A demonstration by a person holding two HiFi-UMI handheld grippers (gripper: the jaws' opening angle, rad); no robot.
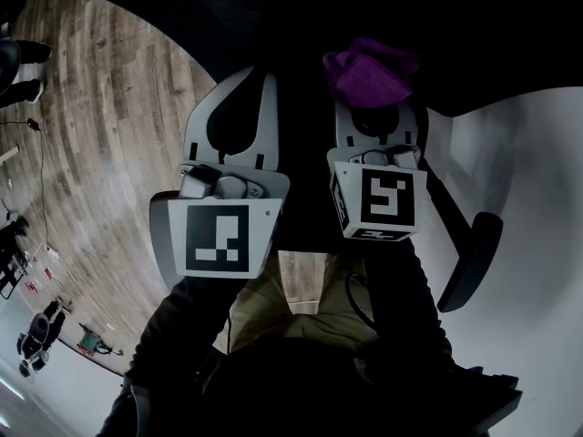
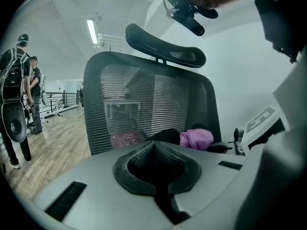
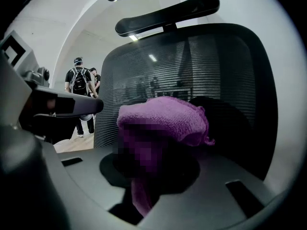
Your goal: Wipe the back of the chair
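Right gripper (image 3: 154, 169) clamped on purple cloth (image 3: 165, 118), close to chair back (image 3: 230, 75). Left gripper (image 2: 156, 166) jaws together, empty; open floor (image 2: 50, 145) past its left edge.

Desk: Any lettering, brand or number legible?

Photographer: None. Only black-and-white square patterns on the left marker cube (image 1: 217, 238) and the right marker cube (image 1: 390, 197), no letters or digits.

Desk: Nothing printed on the chair (image 2: 144, 99)?

Photographer: Nothing legible on mesh back or headrest (image 2: 165, 47). Far left, backpack (image 2: 13, 75) too small and blurred to read. Likewise the small coloured object (image 1: 91, 341) on the floor, near left in the head view.
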